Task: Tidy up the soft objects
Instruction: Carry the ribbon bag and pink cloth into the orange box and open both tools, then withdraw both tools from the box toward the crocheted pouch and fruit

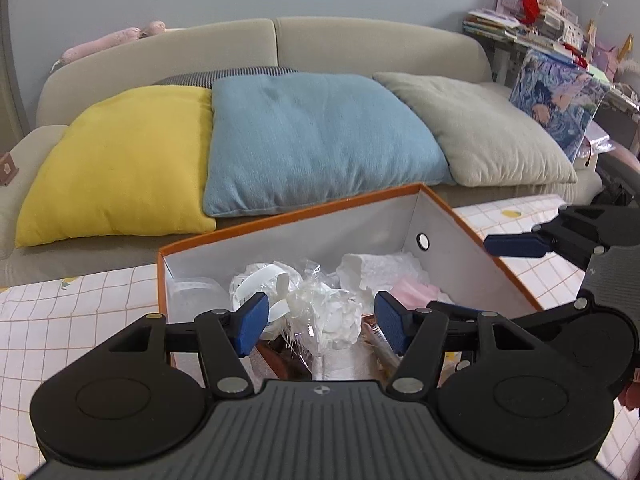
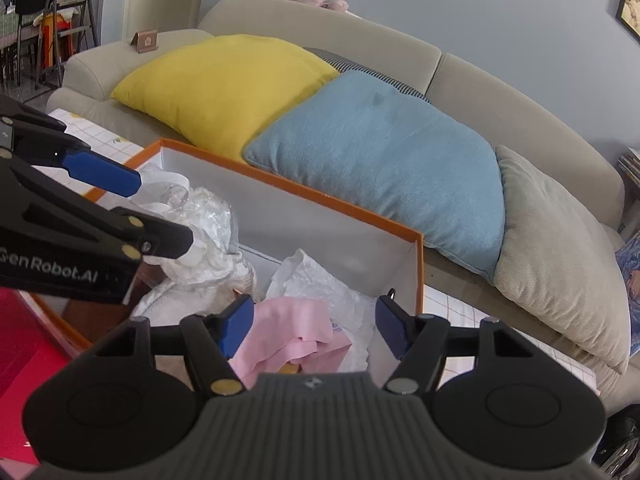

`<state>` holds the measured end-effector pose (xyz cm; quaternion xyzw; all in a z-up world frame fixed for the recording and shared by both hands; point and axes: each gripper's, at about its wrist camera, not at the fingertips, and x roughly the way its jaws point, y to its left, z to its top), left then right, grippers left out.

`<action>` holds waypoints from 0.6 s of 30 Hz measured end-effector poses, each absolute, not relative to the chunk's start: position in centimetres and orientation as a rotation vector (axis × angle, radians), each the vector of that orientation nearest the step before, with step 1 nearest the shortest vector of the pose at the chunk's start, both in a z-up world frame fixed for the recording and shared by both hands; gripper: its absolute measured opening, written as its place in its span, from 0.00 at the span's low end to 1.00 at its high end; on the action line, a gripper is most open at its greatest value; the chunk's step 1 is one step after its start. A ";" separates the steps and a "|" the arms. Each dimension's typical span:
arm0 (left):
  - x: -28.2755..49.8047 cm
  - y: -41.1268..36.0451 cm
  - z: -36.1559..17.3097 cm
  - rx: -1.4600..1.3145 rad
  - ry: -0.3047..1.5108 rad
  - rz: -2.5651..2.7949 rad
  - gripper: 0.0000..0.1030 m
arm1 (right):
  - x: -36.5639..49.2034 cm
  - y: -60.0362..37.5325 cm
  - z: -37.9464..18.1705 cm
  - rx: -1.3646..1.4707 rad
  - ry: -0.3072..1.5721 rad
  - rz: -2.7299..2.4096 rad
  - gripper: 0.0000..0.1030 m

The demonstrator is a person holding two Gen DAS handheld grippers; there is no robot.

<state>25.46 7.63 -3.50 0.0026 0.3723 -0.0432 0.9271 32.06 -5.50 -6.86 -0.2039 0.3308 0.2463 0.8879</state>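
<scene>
An orange box [image 1: 280,218] with white inner walls stands on the table before the sofa. It also shows in the right wrist view [image 2: 332,202]. It holds crumpled clear plastic with a white lump [image 1: 332,312], white paper [image 1: 380,268] and a pink cloth [image 2: 288,328]. My left gripper [image 1: 320,322] is open above the plastic bundle, empty. My right gripper [image 2: 314,330] is open above the pink cloth, empty. Each gripper shows at the edge of the other's view.
Yellow [image 1: 120,168], blue [image 1: 316,136] and grey [image 1: 480,128] pillows lie on the beige sofa [image 1: 360,44] behind the box. A checked cloth [image 1: 80,320] covers the table. A red box [image 2: 28,356] sits at the left. Cluttered shelves [image 1: 552,28] stand at the right.
</scene>
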 end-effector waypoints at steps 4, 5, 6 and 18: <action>23.6 7.5 -2.2 -0.022 0.722 -0.091 0.70 | 29.6 -6.5 -5.8 -0.390 0.663 0.512 0.66; 23.1 7.4 -1.9 -0.028 0.713 -0.093 0.70 | 28.9 -6.9 -5.5 -0.378 0.658 0.511 0.66; 22.6 7.3 -1.6 -0.032 0.706 -0.094 0.70 | 28.2 -7.2 -5.2 -0.364 0.652 0.514 0.66; 17.2 4.9 -0.4 -0.039 0.691 -0.111 0.69 | 19.6 -11.6 -3.7 -0.247 0.611 0.506 0.69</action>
